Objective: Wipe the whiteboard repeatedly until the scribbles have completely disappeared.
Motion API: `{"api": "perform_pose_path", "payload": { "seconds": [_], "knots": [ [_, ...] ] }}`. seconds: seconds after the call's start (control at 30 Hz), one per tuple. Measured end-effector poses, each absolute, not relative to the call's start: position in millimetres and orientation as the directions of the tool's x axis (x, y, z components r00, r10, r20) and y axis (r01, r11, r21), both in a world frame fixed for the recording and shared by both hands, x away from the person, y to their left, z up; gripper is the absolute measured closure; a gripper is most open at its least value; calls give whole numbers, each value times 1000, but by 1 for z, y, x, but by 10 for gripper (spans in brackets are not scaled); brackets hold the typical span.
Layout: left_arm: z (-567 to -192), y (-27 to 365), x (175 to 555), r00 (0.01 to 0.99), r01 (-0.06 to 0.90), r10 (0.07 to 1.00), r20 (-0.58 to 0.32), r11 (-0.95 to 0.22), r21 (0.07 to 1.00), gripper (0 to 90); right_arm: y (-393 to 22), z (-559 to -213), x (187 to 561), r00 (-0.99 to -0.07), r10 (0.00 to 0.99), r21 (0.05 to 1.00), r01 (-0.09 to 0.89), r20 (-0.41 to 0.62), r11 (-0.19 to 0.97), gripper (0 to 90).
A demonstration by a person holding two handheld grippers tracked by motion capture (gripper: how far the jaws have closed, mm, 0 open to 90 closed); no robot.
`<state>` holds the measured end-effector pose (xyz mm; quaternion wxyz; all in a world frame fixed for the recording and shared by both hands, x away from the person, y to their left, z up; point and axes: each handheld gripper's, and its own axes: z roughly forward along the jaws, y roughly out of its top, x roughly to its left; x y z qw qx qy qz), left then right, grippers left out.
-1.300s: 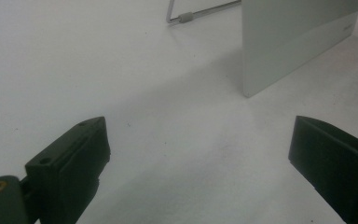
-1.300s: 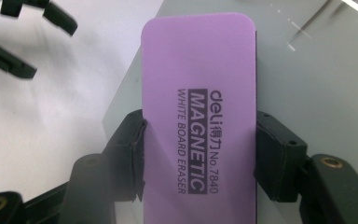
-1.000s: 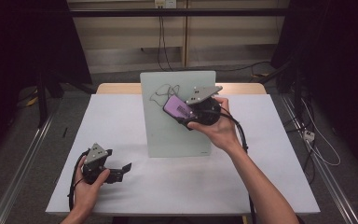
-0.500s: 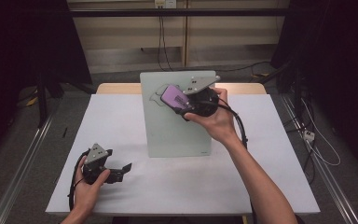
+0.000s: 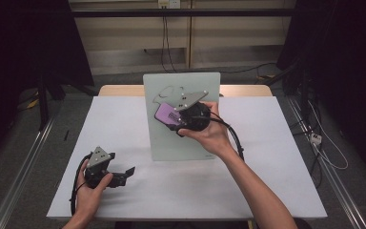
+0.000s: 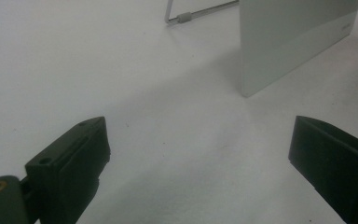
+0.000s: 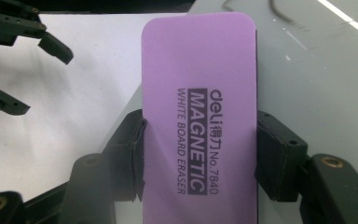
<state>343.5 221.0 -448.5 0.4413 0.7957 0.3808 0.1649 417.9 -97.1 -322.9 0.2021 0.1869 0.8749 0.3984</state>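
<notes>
Purple whiteboard eraser (image 7: 198, 116) flat against the upright whiteboard (image 5: 181, 143), below black scribbles (image 5: 171, 93).

Both grippers, left (image 5: 124, 172) and right (image 5: 171, 116), are black with brass-ringed screw holes, grey triangular top plates and trailing black cables; forearms bare.

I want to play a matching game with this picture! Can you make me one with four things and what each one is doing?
Things:
1. purple eraser
2. whiteboard
3. left tongs
4. right tongs

States:
A. open, with nothing between them, low over the table
B. standing upright on the white table, with pen marks near its top
C. squeezed from both sides and held against the board
D. shut on something purple

Pairs: 1-C, 2-B, 3-A, 4-D
</notes>
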Motion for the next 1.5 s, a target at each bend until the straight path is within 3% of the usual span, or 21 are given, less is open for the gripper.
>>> {"api": "perform_pose_path", "payload": {
  "seconds": [0.27,0.87,1.5],
  "knots": [
    [-448,222,344,653,459,753,-76,-314,831,50,-96,-322,419,-853,483,774,169,-195,610,418],
    [-447,222,344,654,457,753,-75,-314,832,50,-139,-269,431,-762,610,836,177,-218,520,419],
    [-447,222,344,655,456,752,-75,-315,832,50,-83,-319,419,-840,497,767,169,-216,619,418]
  ]
}}
